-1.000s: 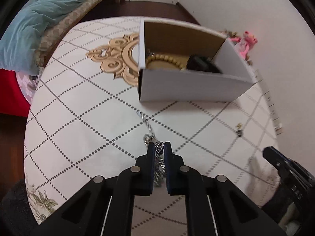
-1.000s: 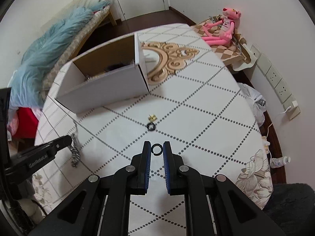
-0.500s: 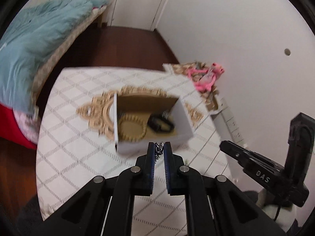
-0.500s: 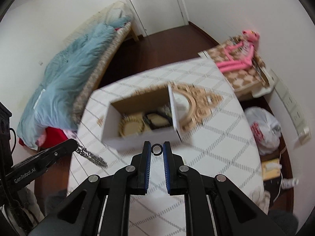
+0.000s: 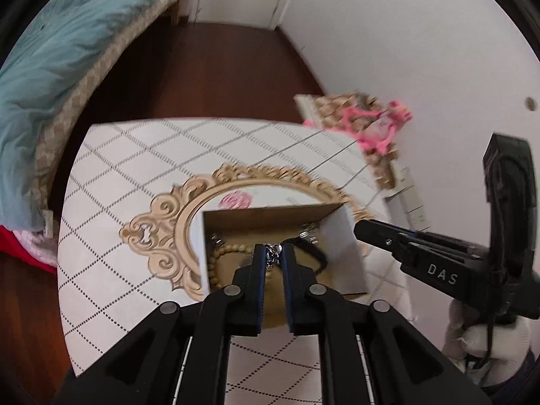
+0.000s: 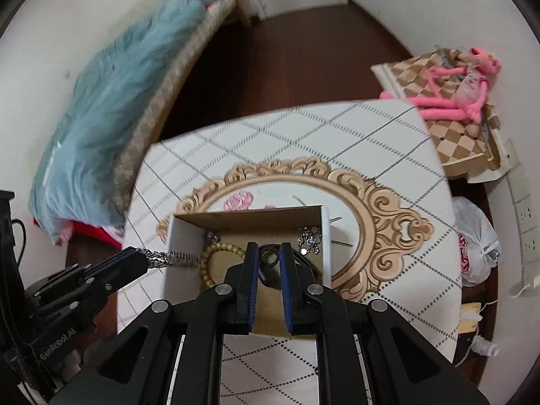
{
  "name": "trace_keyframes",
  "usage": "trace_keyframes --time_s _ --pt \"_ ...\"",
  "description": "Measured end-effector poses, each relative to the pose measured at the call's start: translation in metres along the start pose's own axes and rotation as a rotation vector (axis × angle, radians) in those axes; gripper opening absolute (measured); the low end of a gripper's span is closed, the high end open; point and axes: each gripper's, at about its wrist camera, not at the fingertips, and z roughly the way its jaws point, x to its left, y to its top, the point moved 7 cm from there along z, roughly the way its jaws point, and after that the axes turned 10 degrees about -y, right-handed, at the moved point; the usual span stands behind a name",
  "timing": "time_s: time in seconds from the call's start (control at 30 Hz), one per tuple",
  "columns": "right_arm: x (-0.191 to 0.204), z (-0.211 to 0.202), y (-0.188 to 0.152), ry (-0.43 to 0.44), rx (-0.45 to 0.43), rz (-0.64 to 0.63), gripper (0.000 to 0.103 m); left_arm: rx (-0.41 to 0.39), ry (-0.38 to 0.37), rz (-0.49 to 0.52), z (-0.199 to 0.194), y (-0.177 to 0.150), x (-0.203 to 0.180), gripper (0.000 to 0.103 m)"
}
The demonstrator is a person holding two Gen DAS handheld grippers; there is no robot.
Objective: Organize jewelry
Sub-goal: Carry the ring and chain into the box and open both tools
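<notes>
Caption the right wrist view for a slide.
Right gripper holds a dark ring over the open box while the left gripper brings a silver chain.

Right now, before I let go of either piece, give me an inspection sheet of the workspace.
Surface: round table with white diamond-pattern cloth and a gold ornate emblem.
Job's things: open white box on the emblem; inside, a beaded bracelet, a dark band and silver jewelry.
Clutter: nothing seen on the cloth.
Grippers: left gripper shut on a silver chain, over the box; right gripper shut on a dark ring, also over the box.
Cables: a white cord hangs by the wall sockets, off the table.
Surroundings: bed with blue blanket, pink plush toy on a checkered stand, white plastic bag.
</notes>
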Motion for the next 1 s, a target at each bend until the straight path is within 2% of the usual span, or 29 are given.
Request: trace_keyframes --time_s 0.07,0.13,0.17,0.2,0.23,0.27,0.3,0.43,0.47,0.5,0.53,0.57,0.67,0.7,0.77,0.87,1.0 --pt "0.001 0.014 0.001 -0.004 0.05 -0.007 0.013 0.035 0.052 -0.032 0.01 -0.001 0.009 0.011" --pt "0.002 0.027 0.0 -0.012 0.098 -0.02 0.014 0.049 0.102 -0.043 0.015 0.0 0.017 0.02" --pt "0.003 0.032 -0.002 -0.015 0.121 -0.022 0.014 0.044 0.12 -0.04 0.015 -0.001 0.019 0.038" --pt "0.003 0.035 -0.003 -0.016 0.132 -0.022 0.02 0.033 0.14 -0.039 0.013 -0.001 0.022 0.063" --pt "0.003 0.037 -0.005 -0.021 0.136 -0.023 0.026 0.021 0.152 -0.042 0.011 0.0 0.024 0.073" --pt "0.003 0.037 -0.005 -0.029 0.136 -0.028 0.037 0.0 0.164 -0.045 0.007 0.0 0.027 0.077" --pt "0.003 0.037 -0.006 -0.031 0.135 -0.027 0.043 -0.006 0.172 -0.047 0.005 0.0 0.029 0.077" --pt "-0.001 0.03 -0.006 -0.045 0.106 -0.021 0.044 -0.021 0.218 -0.054 -0.003 -0.003 0.037 0.077" --pt "-0.004 0.026 -0.007 -0.06 0.092 -0.022 0.044 -0.027 0.227 -0.054 -0.006 -0.005 0.038 0.082" --pt "-0.005 0.022 -0.008 -0.079 0.077 -0.024 0.05 -0.03 0.239 -0.052 -0.007 -0.005 0.039 0.089" --pt "-0.007 0.02 -0.008 -0.102 0.061 -0.03 0.056 -0.038 0.256 -0.048 -0.009 -0.006 0.04 0.092" --pt "-0.009 0.016 -0.01 -0.132 0.043 -0.039 0.067 -0.05 0.275 -0.041 -0.012 -0.009 0.04 0.096" --pt "-0.014 0.009 -0.021 -0.225 0.009 -0.07 0.081 -0.076 0.322 -0.023 -0.018 -0.015 0.041 0.099" --pt "-0.017 0.008 -0.024 -0.249 0.003 -0.077 0.091 -0.078 0.337 -0.017 -0.019 -0.018 0.041 0.102" --pt "-0.02 0.006 -0.034 -0.297 -0.005 -0.091 0.099 -0.077 0.36 -0.011 -0.02 -0.024 0.041 0.103" --pt "-0.024 0.003 -0.051 -0.346 -0.02 -0.098 0.099 -0.062 0.365 -0.013 -0.018 -0.034 0.039 0.103" --pt "-0.024 -0.004 -0.068 -0.351 -0.032 -0.089 0.099 -0.06 0.374 -0.008 -0.024 -0.048 0.033 0.103"
